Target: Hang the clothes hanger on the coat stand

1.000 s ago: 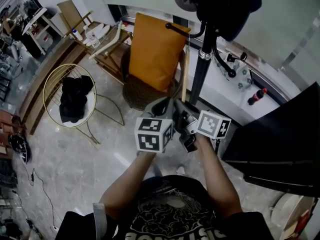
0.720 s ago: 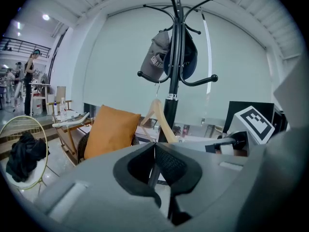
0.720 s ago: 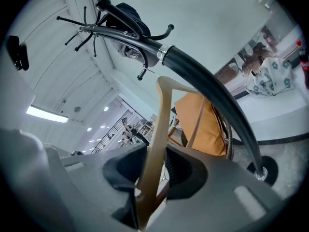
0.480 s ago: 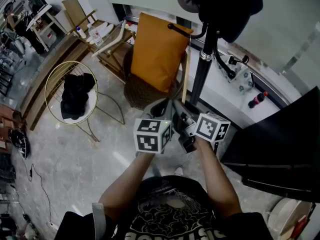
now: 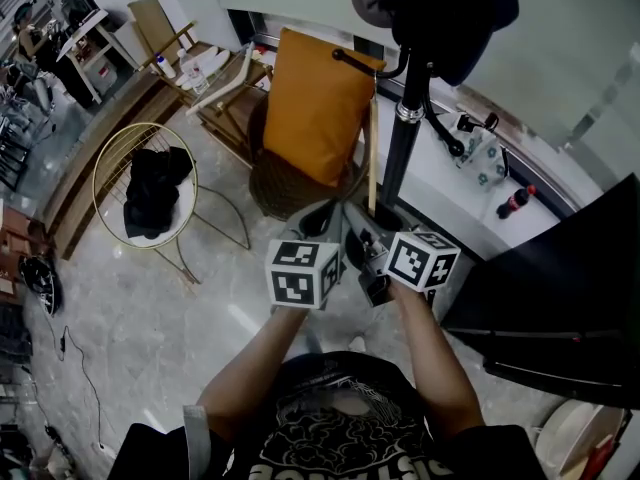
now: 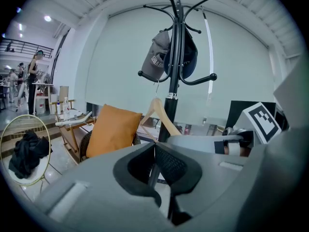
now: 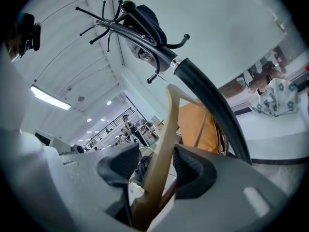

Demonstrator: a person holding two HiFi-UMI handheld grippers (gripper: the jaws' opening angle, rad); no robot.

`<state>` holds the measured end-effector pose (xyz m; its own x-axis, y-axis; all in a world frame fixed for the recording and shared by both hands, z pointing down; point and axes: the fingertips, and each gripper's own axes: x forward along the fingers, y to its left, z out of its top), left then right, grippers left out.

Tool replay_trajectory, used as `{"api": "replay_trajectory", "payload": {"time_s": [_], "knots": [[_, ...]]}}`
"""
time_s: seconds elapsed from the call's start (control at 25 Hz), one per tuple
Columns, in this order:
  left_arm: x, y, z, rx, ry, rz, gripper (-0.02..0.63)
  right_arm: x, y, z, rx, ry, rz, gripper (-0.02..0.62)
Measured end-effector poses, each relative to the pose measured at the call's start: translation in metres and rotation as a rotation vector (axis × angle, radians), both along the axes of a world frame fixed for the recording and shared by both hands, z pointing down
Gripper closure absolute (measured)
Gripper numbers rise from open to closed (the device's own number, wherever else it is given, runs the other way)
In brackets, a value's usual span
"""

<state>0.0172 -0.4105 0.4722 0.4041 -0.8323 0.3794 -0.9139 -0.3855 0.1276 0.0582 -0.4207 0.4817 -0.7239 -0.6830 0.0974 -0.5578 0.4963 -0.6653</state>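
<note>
Head view downward — gripper views upward; common coat stand point(image 5: 399, 158)

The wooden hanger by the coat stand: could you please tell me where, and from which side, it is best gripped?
I would grip one sloping wooden arm of the hanger from below, with the jaws across its thin flat faces. It appears to hang beside the coat stand pole with its hook uppermost, so the arms slope down within reach. The right hand-held gripper, its jaws opening, has that arm between them.

right gripper point(image 7: 155, 162): jaws opening | clothes hanger point(image 7: 170, 115): between them | coat stand point(image 7: 207, 91): just behind hanger
</note>
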Motion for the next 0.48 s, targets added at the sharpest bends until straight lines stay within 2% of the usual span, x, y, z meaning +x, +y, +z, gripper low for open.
{"api": "replay_trajectory", "payload": {"time_s": [0.48], "knots": [[0.006,0.004,0.000,0.006,-0.001,0.005,0.600,0.013,0.003,-0.005,0.108,0.151,0.063,0.350]]}}
